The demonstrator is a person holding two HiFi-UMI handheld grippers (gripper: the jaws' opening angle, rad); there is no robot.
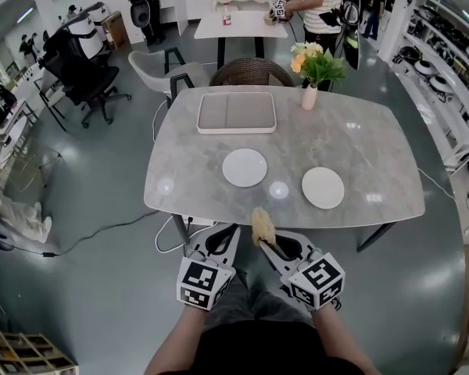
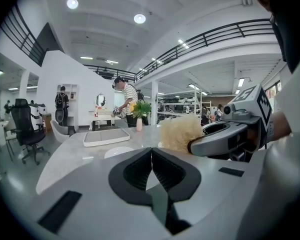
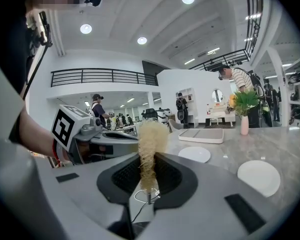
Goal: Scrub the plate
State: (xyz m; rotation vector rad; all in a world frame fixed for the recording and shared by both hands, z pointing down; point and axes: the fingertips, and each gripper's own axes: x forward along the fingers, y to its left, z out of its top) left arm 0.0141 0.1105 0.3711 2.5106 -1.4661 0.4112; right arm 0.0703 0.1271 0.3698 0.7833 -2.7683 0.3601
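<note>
At the near edge of the grey table (image 1: 367,143), both grippers hang short of the tabletop, so the scrubbing looks not yet begun. I judge only the first step done: the tool is in hand. The right gripper (image 1: 267,244) has its jaws clenched on a pale, fibrous scrubber (image 1: 261,223), which stands up out of them, its tip just over the table's edge. The left gripper (image 1: 223,237) is just beside it, jaws pressed together with nothing between them.

Neither plate is touched. The centre plate (image 1: 245,167) lies ahead of the grippers, a little in from the edge; the right-hand plate (image 1: 323,187) lies well apart from it, closer to the edge. Both look bare and white; I cannot tell which is meant, nor whether either is dirty. What is left, as I judge it: bring the scrubber onto a plate, perhaps steady the plate with the left gripper, and rub.

Counted: 2 plates, 1 scrubber, 2 grippers, 1 shallow tray (image 1: 236,112) at the far side, and 1 vase of flowers (image 1: 309,96) beside it.
</note>
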